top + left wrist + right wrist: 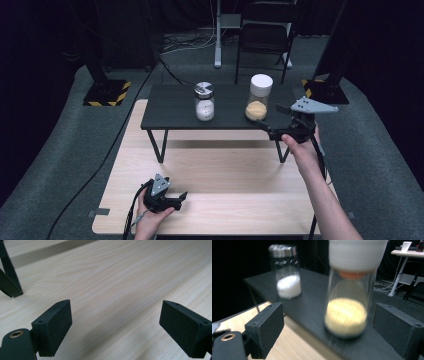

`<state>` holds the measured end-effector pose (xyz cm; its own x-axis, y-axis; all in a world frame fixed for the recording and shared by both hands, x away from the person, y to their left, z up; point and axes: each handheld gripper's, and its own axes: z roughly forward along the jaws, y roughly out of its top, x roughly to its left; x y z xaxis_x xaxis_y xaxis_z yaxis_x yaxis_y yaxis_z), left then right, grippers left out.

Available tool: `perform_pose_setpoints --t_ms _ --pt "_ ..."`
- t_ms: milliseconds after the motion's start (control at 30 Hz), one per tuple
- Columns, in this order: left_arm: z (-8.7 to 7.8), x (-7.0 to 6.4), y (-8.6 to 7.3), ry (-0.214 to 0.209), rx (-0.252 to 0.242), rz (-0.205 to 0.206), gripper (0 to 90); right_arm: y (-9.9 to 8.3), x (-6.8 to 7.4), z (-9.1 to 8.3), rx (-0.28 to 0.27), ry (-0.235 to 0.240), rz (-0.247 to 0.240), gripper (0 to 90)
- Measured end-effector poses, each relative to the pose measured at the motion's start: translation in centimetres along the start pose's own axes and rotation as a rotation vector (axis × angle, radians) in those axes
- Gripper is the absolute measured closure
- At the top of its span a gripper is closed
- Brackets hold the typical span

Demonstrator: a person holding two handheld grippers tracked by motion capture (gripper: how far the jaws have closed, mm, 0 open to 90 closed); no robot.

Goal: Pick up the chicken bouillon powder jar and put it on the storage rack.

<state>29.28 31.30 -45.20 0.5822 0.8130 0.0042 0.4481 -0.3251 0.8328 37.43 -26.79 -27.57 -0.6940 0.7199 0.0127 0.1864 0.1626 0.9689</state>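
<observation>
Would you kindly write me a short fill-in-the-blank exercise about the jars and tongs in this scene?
1. The jar with the white lid holds ____ grains.
2. The jar with the metal lid holds a ____ powder.
3. Both jars stand on the ____ raised shelf.
4. The right tongs are open and reaching for the jar with the ____ lid.

Missing words: yellow; white; black; white

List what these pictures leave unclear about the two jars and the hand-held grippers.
- White-lidded jar: blurred in the right gripper view, lid top cut off by the upper edge; the yellow grains can't be identified.
- Metal-lidded jar: too small in the high view to read its lid marking.
- Right hand-held gripper: whether it touches the white-lidded jar is unclear.
- Left hand-held gripper: its lower jaws are cut off by the bottom edge.
</observation>
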Motion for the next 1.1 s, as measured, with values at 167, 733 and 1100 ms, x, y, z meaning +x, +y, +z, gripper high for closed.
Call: perform_pose_setpoints --t_ms 167,733,1100 --pt "0.0 -0.1 0.0 0.001 0.0 -0.001 10.7 -3.0 0.5 -1.6 0.003 -0.018 -0.045 9.4" --pt "0.0 -0.1 0.0 0.003 0.001 -0.001 10.7 -12.9 0.4 -5.6 0.034 -0.054 -0.023 9.5" --pt "0.0 -0.1 0.0 0.002 0.003 -0.003 10.6 -19.4 -0.1 -6.2 0.082 -0.089 0.089 9.4"
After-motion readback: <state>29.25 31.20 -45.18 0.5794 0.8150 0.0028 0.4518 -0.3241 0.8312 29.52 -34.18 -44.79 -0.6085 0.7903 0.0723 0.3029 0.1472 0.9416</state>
